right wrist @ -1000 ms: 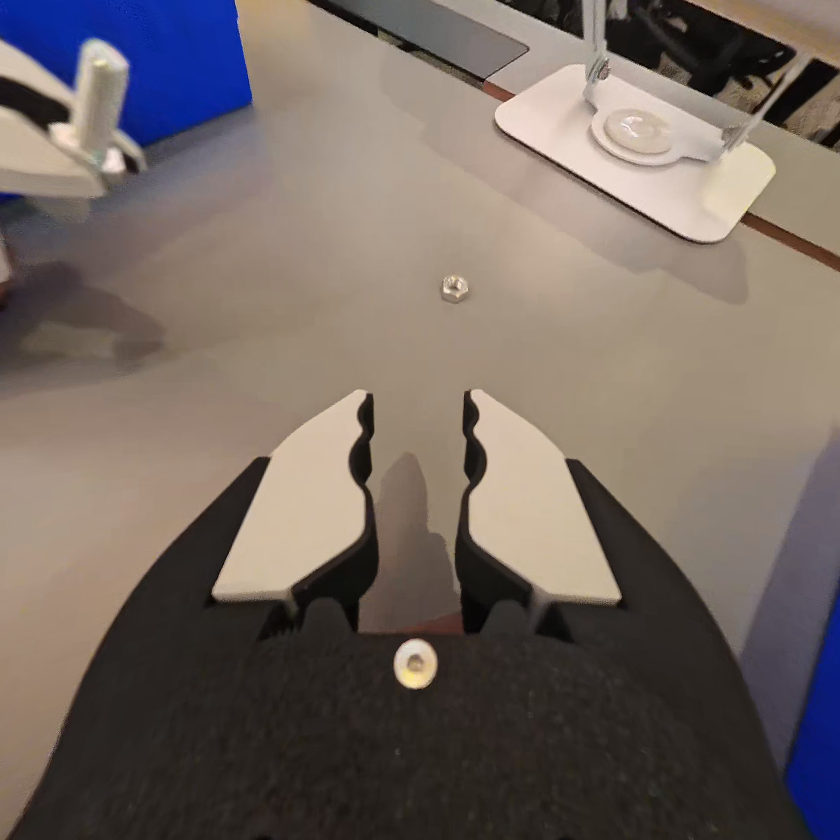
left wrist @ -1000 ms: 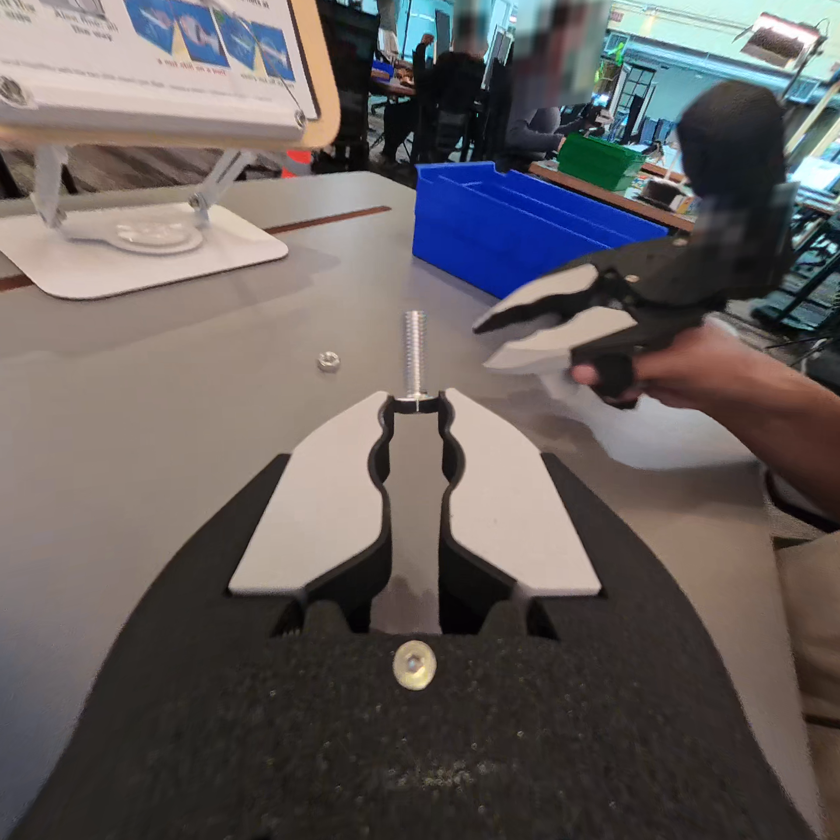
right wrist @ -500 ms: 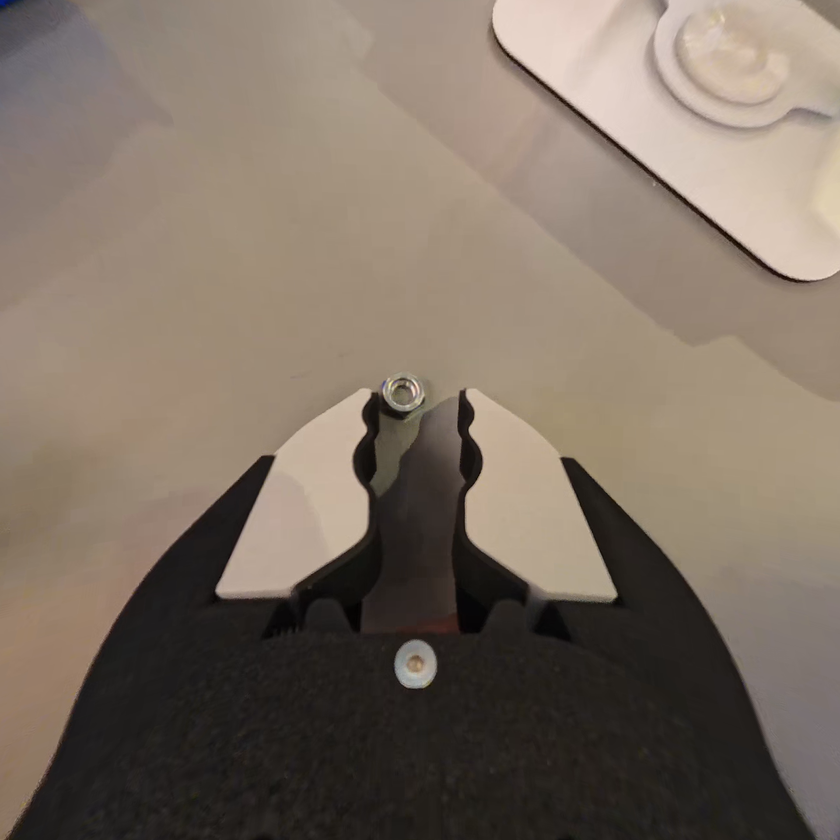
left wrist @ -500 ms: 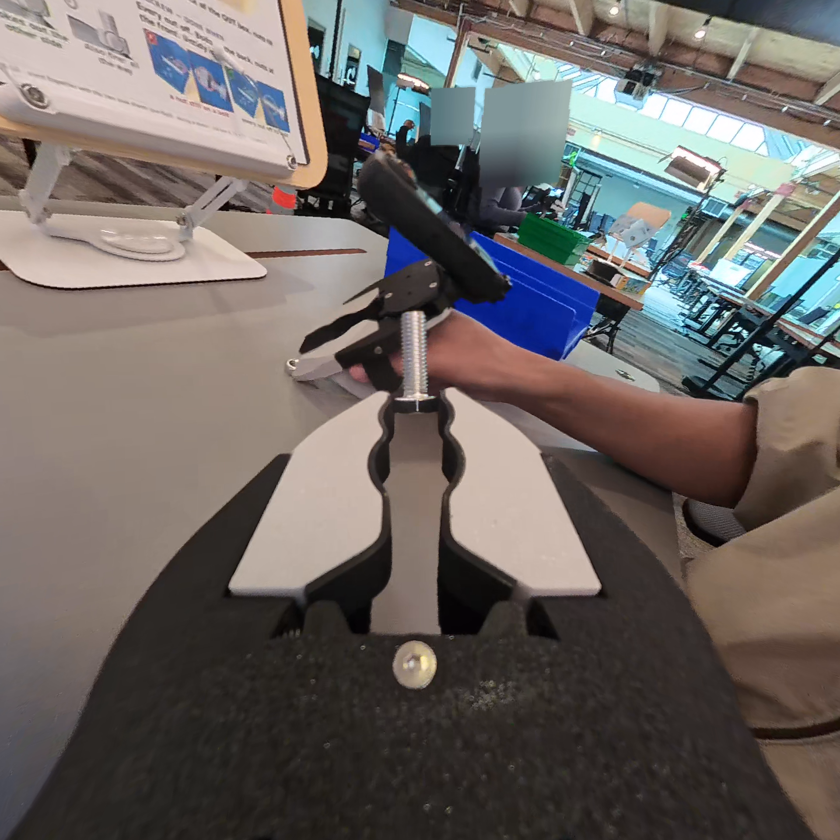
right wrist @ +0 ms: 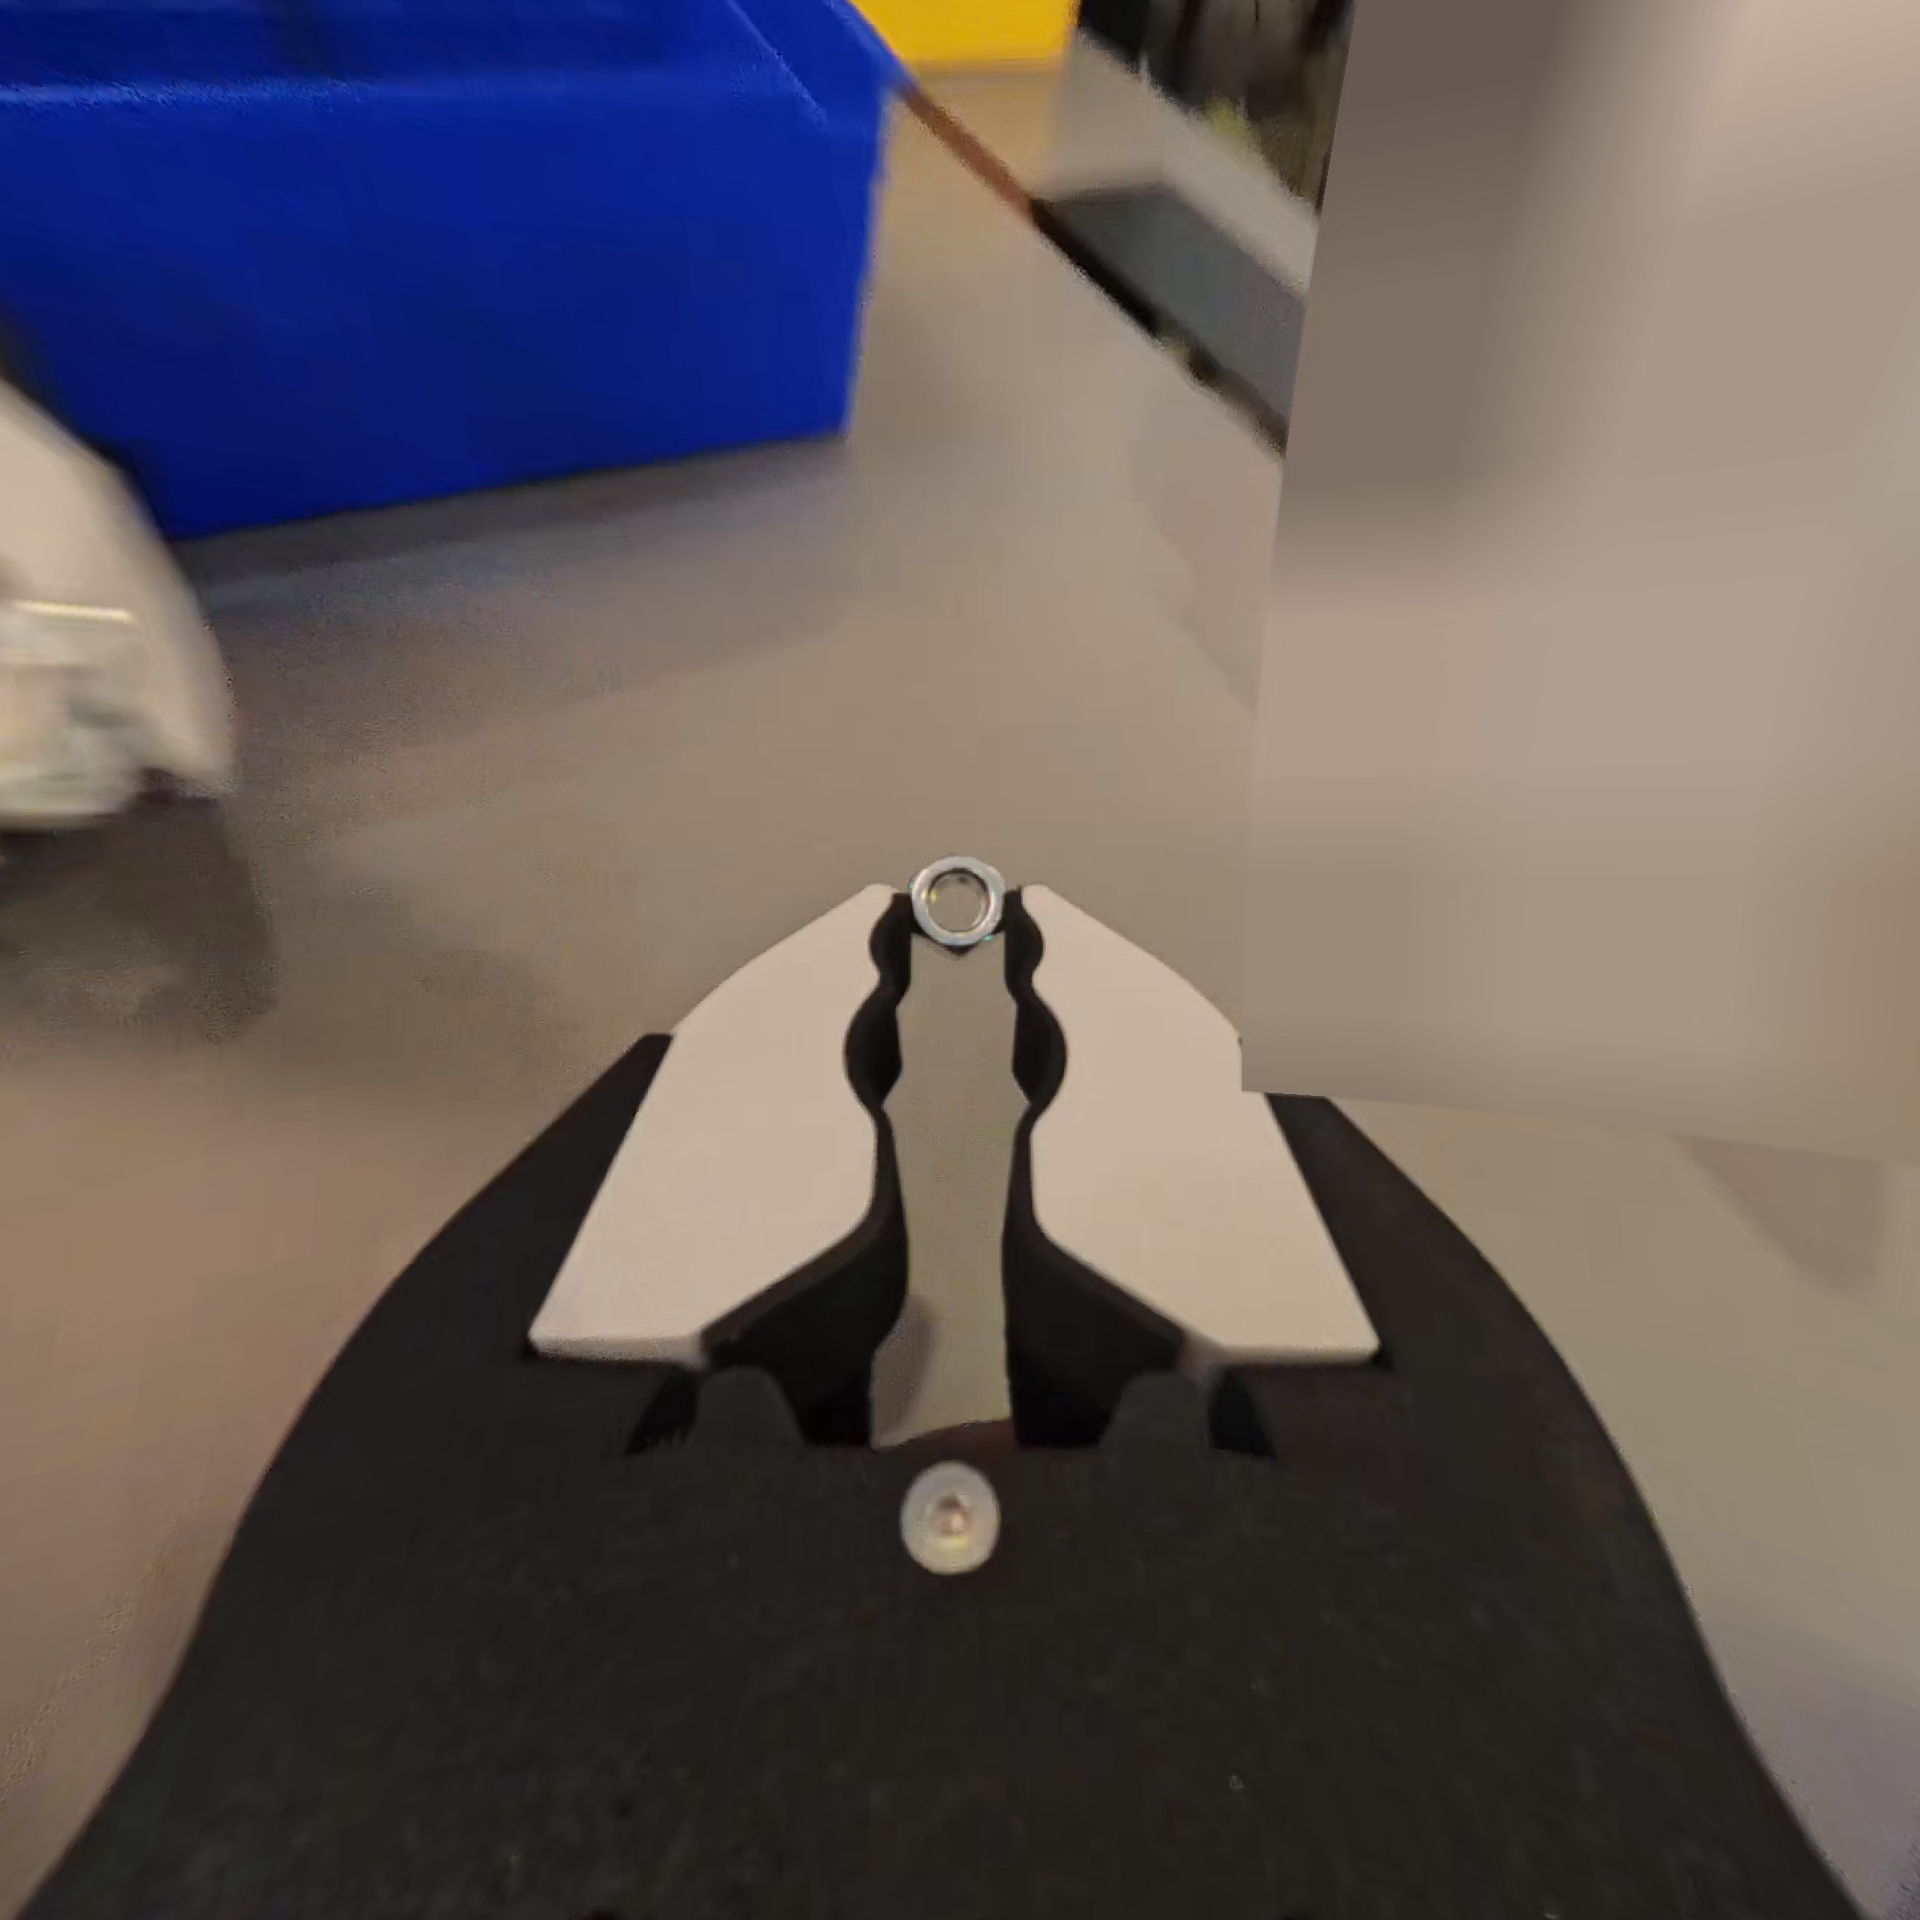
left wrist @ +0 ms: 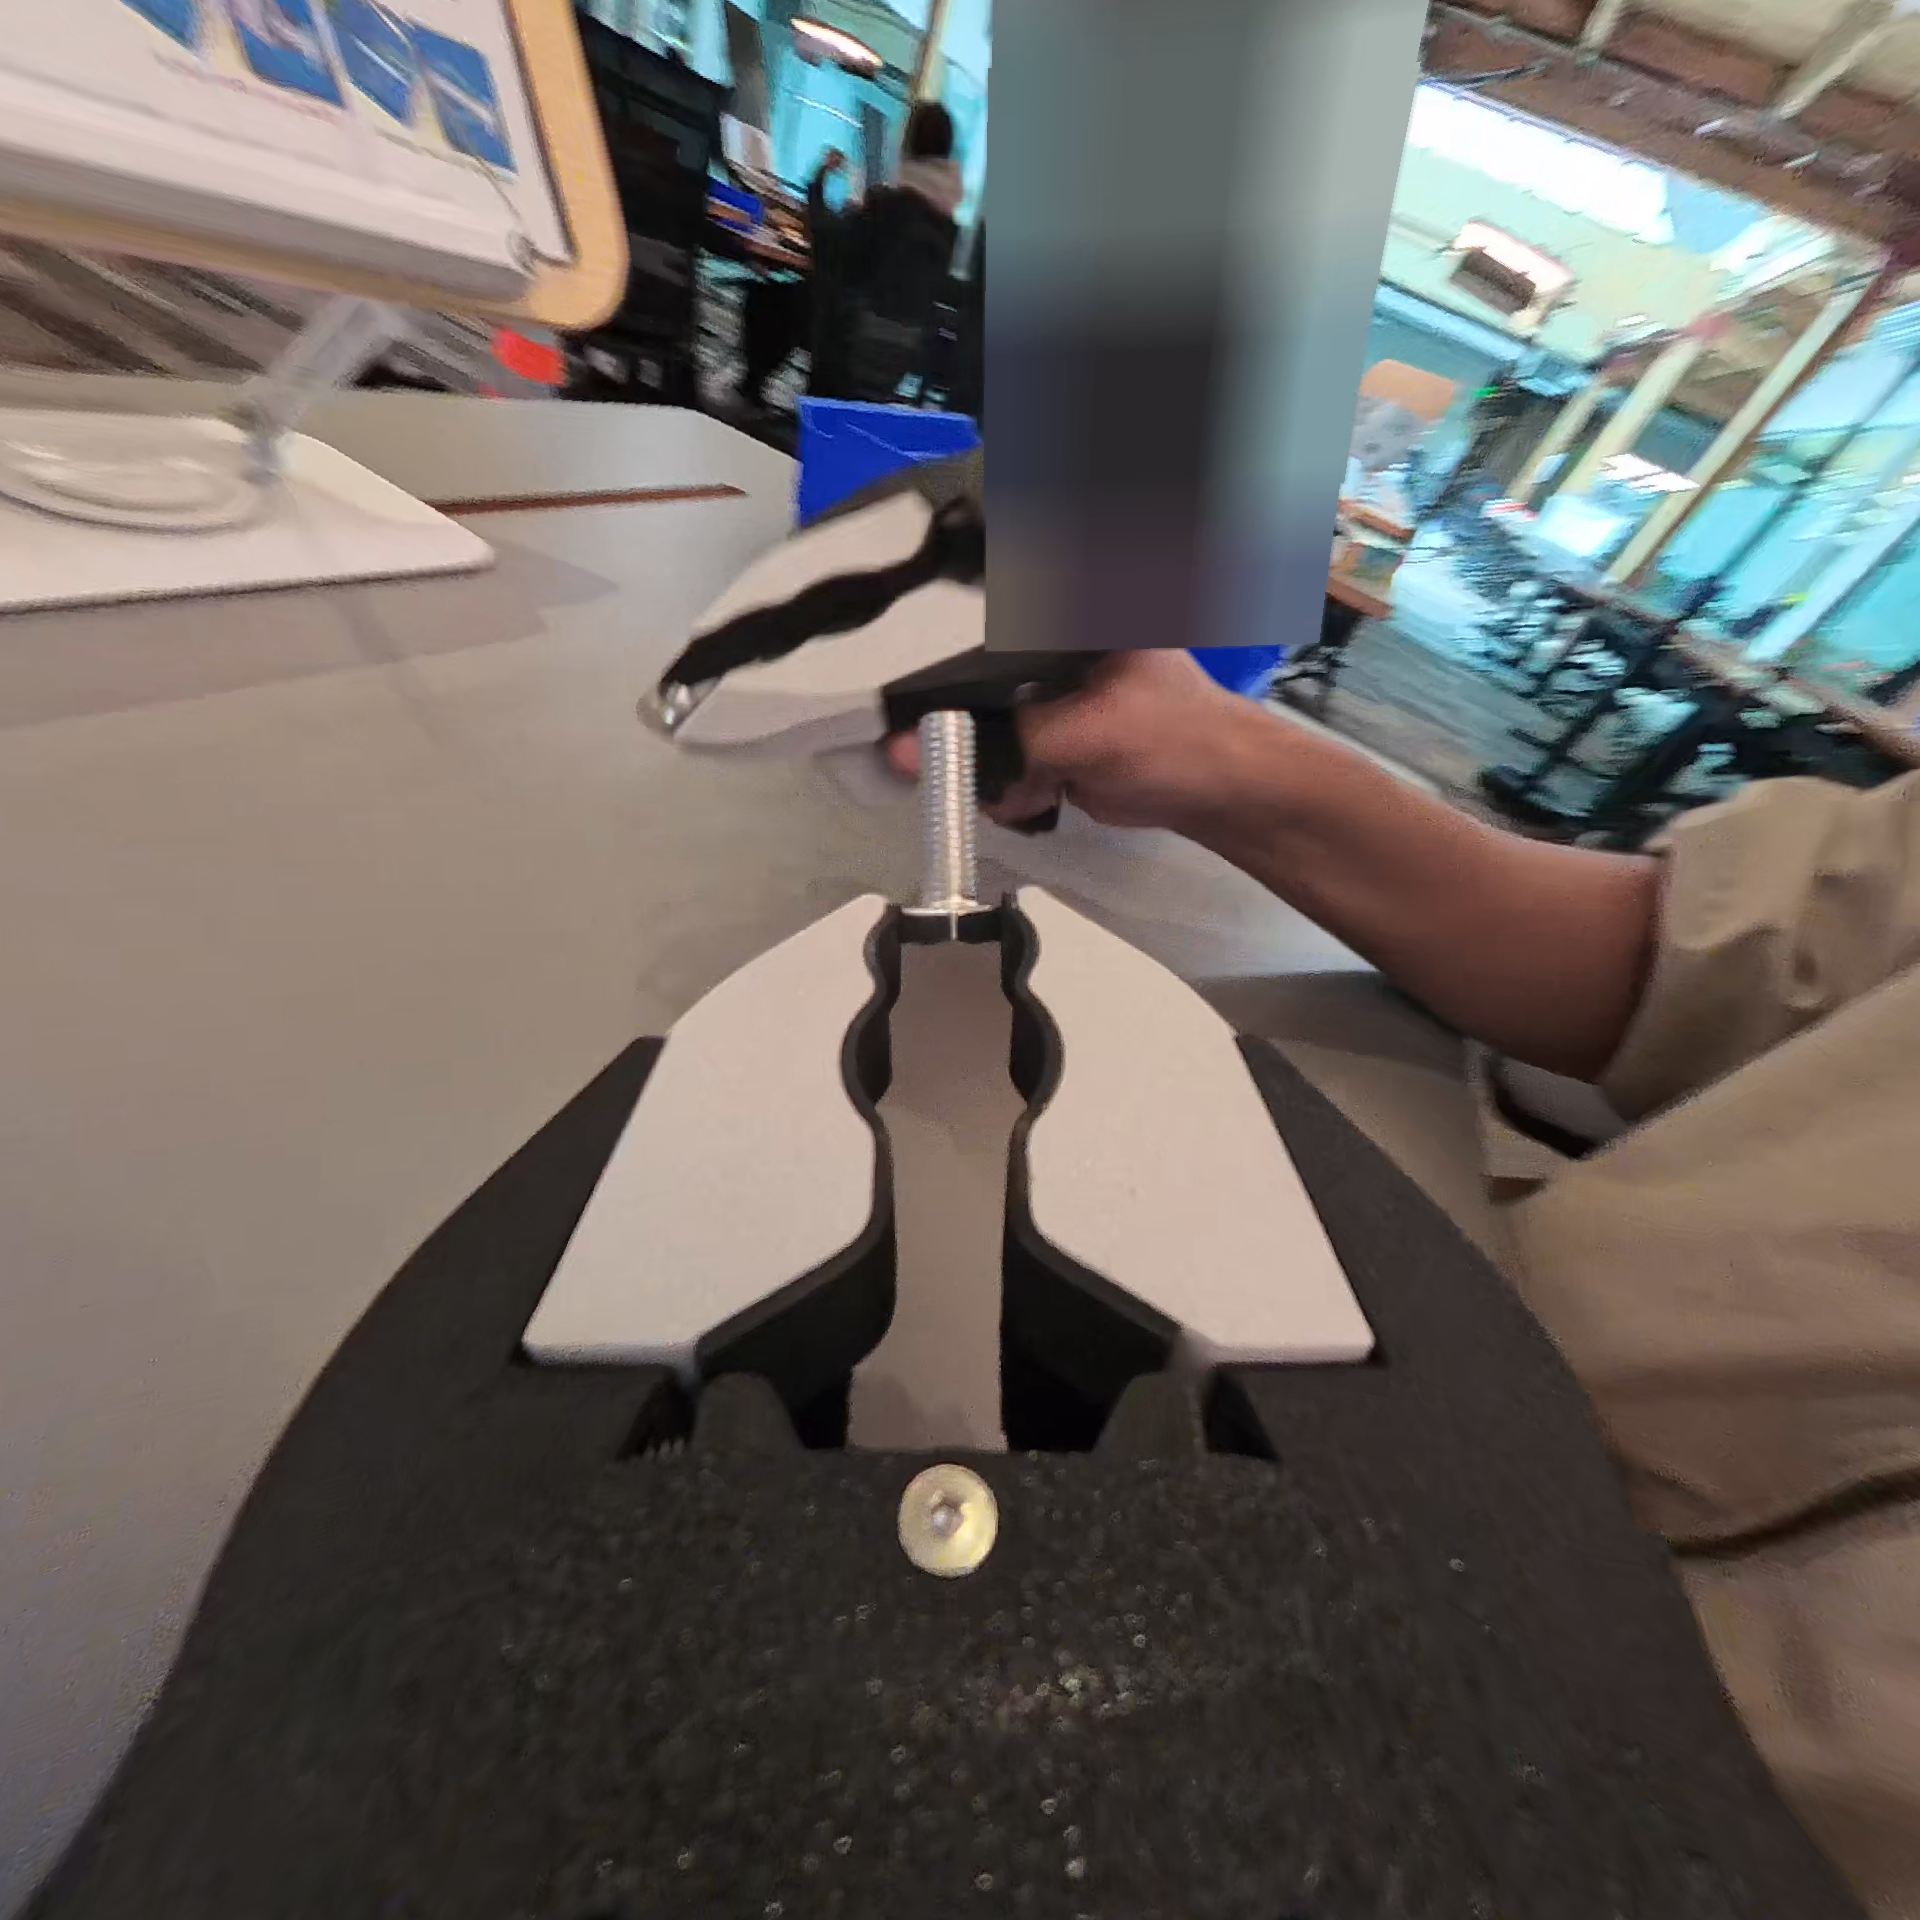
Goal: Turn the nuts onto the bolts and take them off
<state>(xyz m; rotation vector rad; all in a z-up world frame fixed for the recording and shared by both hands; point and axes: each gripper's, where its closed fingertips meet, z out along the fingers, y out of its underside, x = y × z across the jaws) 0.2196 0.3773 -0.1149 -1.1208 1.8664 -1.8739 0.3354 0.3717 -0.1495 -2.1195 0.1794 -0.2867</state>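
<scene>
My left gripper (left wrist: 953, 920) is shut on the head of a silver threaded bolt (left wrist: 948, 805), which stands upright out of the fingertips. My right gripper (right wrist: 956, 904) is shut on a small silver hex nut (right wrist: 954, 902), held at the very tips with its hole facing the camera. In the left wrist view the right gripper (left wrist: 681, 707) is lifted off the grey table, beyond and left of the bolt, with the nut (left wrist: 670, 709) glinting at its tips. In the right wrist view the left gripper (right wrist: 83, 686) is a blur at the left edge.
A blue bin (right wrist: 416, 260) stands on the grey table (left wrist: 312, 883) behind the grippers. A white stand base (left wrist: 208, 520) with an instruction board (left wrist: 312, 125) sits at the far left. A person's forearm and tan sleeve (left wrist: 1558, 987) reach in from the right. Tip to tip, the grippers are about 12 cm apart.
My right gripper went down to the nut on the table, shut on it and lifted it, swinging round toward the blue bin. My left gripper kept hold of the upright bolt.
</scene>
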